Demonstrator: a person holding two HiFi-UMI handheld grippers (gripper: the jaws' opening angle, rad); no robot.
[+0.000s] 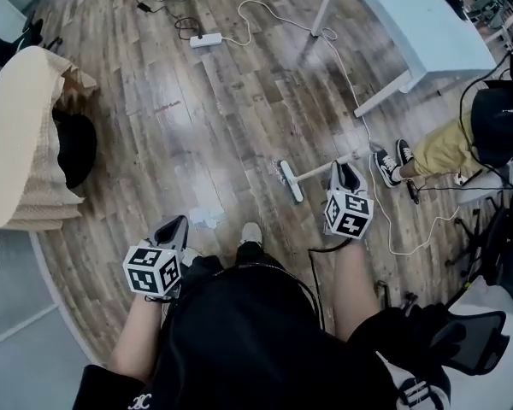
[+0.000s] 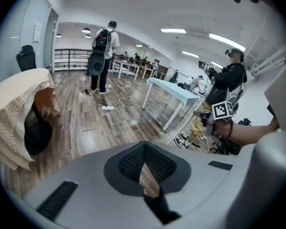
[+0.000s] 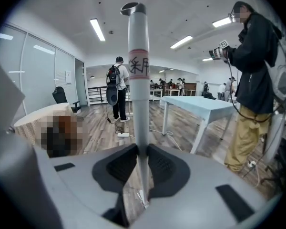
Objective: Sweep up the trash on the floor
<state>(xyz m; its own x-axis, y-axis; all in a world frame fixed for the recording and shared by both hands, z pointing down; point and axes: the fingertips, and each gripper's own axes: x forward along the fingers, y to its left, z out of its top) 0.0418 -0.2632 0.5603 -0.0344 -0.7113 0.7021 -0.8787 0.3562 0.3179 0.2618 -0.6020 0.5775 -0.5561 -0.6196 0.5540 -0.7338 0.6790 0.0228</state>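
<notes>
R gripper [image 3: 142,151] is clamped on the broom [image 1: 315,172]: in the right gripper view the pale handle [image 3: 138,94] runs straight up btwn both pads, w/ a red-edged label w/ handwriting partway up. In the head view the handle slants from the R gripper [image 1: 344,172] down-left to the white broom head [image 1: 289,180], low over the wood floor [image 1: 197,118]; can't tell if it touches the boards

L gripper [image 2: 144,151] is closed w/ nothing in it; pads meet at the tips, only floor shows thru the gap below them. In the head view it hangs low at left [image 1: 173,227], well apart from the broom

Trash [image 1: 207,218], a small whitish crumpled scrap, lies on the floor just beside the L gripper's tips and just left of the wearer's shoe [image 1: 250,233]. It's btwn the two grippers, below-left of the broom head and apart from it

Light-blue table [image 1: 427,32] upper right, white power strip [image 1: 205,39] near the top, big beige cushion [image 1: 21,143] at left
</notes>
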